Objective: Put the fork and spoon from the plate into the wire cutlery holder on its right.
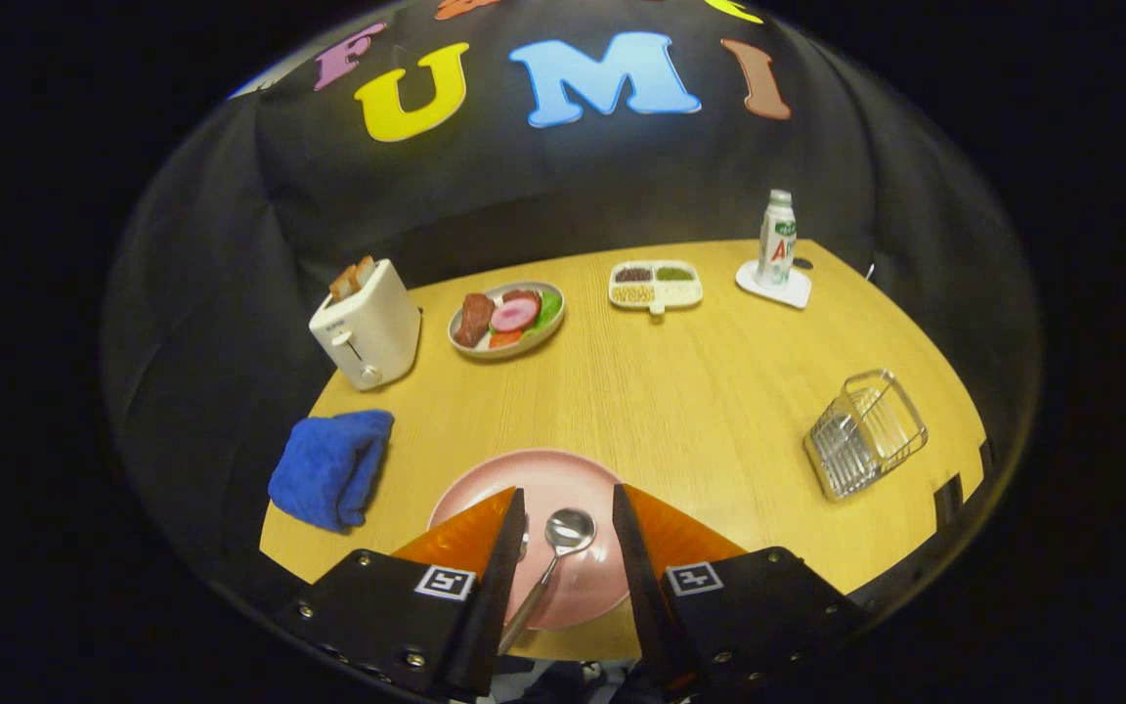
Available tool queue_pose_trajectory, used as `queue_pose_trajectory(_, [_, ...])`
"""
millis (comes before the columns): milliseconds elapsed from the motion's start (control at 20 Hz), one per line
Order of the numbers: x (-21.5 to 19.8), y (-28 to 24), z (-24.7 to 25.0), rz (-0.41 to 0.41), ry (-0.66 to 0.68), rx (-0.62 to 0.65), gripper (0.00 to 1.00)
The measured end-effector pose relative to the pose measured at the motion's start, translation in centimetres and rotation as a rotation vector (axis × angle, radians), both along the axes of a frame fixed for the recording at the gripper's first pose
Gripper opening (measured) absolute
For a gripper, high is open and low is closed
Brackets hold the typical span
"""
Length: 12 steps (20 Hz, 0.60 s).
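A pink plate [534,479] lies on the wooden table just ahead of my fingers. A silver spoon [553,557] rests on it, bowl pointing away, its handle running back between my two fingers. A bit of metal shows by the left finger, perhaps the fork, mostly hidden. My gripper [568,508] hovers over the plate, open, with the spoon in the gap and neither finger touching it. The wire cutlery holder [864,432] stands to the right of the plate, near the table's right edge.
A blue cloth [331,467] lies left of the plate. Farther back stand a white toaster [368,328], a dish of food [507,318], a divided snack tray [654,285] and a bottle [776,240] on a white coaster. Bare wood lies between the plate and the holder.
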<state>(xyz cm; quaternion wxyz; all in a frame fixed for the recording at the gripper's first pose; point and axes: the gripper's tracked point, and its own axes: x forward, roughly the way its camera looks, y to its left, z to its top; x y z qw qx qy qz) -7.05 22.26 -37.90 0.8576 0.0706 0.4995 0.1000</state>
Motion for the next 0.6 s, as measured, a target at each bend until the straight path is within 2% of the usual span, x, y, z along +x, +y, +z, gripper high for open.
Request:
queue_pose_trajectory(500, [-5.2, 2.2, -7.8, 0.004, 0.255, -0.030, 0.56])
queue_pose_trajectory(550, [-5.1, 2.4, -8.1, -0.001, 0.264, -0.027, 0.52])
queue_pose_trajectory(600, [-5.4, 2.4, -8.8, 0.001, 0.280, -0.037, 0.29])
